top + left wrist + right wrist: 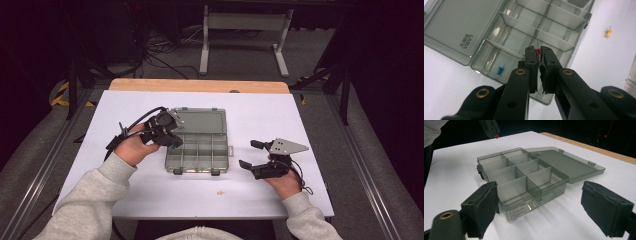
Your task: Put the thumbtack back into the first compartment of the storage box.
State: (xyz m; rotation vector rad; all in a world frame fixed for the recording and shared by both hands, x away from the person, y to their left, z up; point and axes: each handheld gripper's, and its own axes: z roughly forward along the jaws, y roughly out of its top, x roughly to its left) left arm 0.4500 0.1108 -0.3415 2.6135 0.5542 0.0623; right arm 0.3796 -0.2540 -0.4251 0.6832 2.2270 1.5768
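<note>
Item: yellow pin (220,192), near table edge, loose. Right gripper (254,156), jaws wide, idle. Left gripper (538,56) pinches my red pin (538,51) over the box (223,155)'s left compartments. Next I lower, release.

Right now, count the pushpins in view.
3: a red pushpin between the left gripper jaws, a blue pushpin in a box compartment, a yellow pushpin on the table. Others may be hidden.
</note>
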